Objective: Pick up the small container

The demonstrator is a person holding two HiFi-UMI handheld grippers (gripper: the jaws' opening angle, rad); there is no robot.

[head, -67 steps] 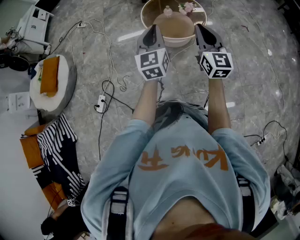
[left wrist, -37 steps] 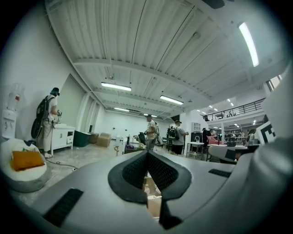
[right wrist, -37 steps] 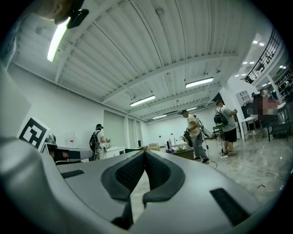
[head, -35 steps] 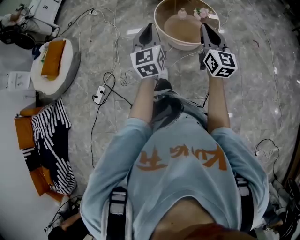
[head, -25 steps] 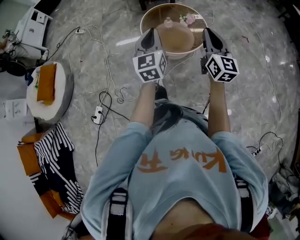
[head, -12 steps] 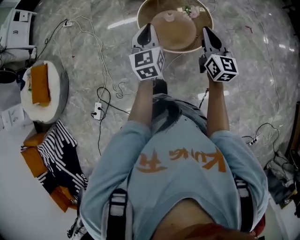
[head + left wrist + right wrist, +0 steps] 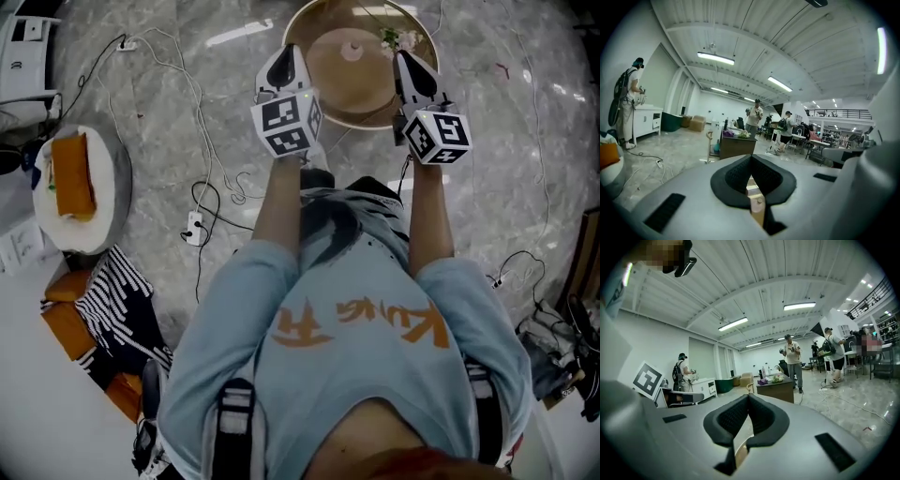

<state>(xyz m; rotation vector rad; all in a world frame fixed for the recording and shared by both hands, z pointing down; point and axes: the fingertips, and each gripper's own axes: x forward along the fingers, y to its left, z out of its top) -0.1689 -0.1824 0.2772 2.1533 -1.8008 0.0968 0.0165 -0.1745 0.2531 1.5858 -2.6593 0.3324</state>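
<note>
In the head view a round wooden table stands on the marble floor just ahead of me. On it sit a tan domed container with a small knob and a little bunch of flowers. My left gripper hangs over the table's left rim and my right gripper over its right rim, the container between them. Neither touches it. In the left gripper view the left gripper has its pads together with nothing in them. The right gripper is likewise shut and empty in its own view.
Cables and a power strip lie on the floor at the left. A round white cushion with an orange thing and a striped cloth are farther left. The gripper views show a dark desk and standing people across the hall.
The round table has come nearer and now lies between the two grippers. Both grippers moved forward together and stayed shut; the floor items slid back to the left.
</note>
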